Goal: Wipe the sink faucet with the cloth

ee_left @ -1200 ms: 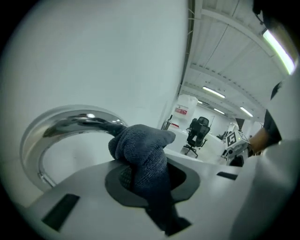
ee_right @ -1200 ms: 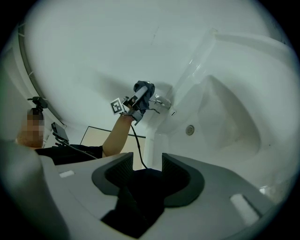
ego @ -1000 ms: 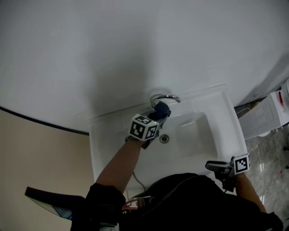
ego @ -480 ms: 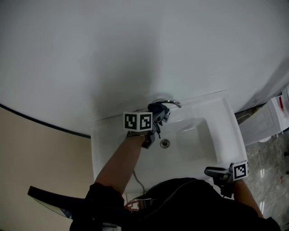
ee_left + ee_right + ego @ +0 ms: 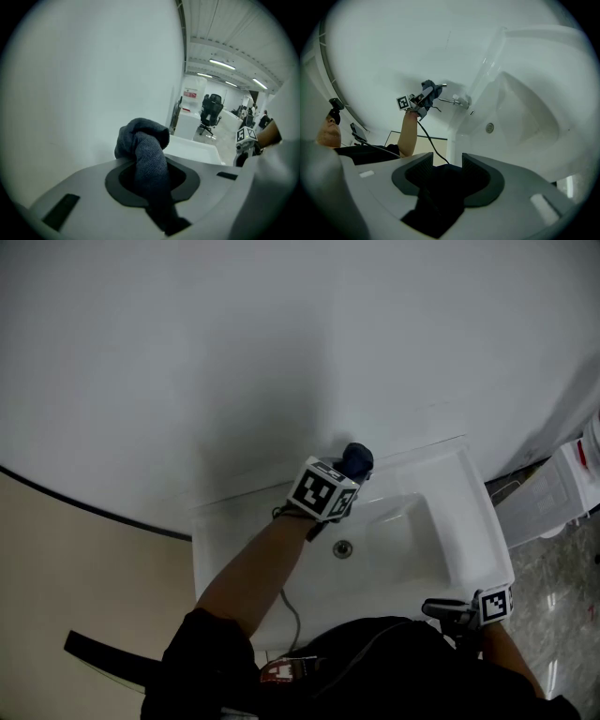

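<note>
The left gripper (image 5: 345, 480) is pinching the cloth (image 5: 356, 459) at the faucet (image 5: 456, 101) — mid-wipe, likely rubbing along it next; the right gripper (image 5: 439, 607) is idling with jaws apart, empty.

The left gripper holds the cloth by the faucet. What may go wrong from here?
1. Only a small wad of the cloth sticks out past the left gripper, so its hard jaws may scrape the faucet.
2. In the head view the gripper hides the faucet, so parts could be missed.
3. The wall is close behind; it may get bumped.
</note>
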Demonstrator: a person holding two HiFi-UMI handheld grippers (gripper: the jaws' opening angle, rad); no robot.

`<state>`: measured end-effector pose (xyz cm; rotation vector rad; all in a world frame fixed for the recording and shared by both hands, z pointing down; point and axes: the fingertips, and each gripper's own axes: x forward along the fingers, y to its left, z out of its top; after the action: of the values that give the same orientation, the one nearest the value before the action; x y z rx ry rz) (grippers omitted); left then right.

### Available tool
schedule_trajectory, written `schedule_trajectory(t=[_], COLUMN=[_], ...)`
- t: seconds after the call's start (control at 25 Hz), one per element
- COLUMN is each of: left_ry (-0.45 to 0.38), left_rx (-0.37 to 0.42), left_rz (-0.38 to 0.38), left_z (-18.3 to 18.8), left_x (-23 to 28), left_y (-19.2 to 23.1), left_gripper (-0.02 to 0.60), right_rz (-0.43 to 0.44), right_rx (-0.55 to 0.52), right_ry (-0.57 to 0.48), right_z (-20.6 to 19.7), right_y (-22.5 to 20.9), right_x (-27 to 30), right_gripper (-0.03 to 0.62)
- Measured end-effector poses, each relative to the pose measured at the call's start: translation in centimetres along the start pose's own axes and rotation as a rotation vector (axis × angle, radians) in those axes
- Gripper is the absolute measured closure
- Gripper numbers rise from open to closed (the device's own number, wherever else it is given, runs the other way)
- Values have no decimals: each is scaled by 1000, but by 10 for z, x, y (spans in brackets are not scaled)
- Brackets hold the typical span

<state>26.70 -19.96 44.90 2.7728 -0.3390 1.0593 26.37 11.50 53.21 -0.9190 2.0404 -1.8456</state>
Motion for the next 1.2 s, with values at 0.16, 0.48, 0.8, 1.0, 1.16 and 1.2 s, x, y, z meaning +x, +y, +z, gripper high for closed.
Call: schedule_trajectory(t=[0.16, 0.48, 0.8, 1.0, 1.16, 1.2], left_ry=[81, 1, 120, 205, 233, 241], left_rx=[64, -105, -345, -262, -20, 51], left_rz=[-32, 28, 224, 252, 315, 321], left_z=[-26, -61, -187, -218, -212, -210], left_x=[52, -2, -27, 39, 57, 59], left_y=[-25, 19, 102, 104, 136, 142], left_gripper=[515, 515, 516, 517, 517, 517], right_rz=[-1, -23, -51, -107, -155, -171], right_rx=[-4, -15, -1, 15, 32, 38], right_ry=[-1, -7, 59, 73, 58, 56], right_z=[-2, -4, -8, -14, -22, -25], right_y=[-2, 1, 1, 2, 0, -1], right_x=[0, -11, 4, -5, -13, -16], right_gripper=[408, 408, 408, 408, 408, 408])
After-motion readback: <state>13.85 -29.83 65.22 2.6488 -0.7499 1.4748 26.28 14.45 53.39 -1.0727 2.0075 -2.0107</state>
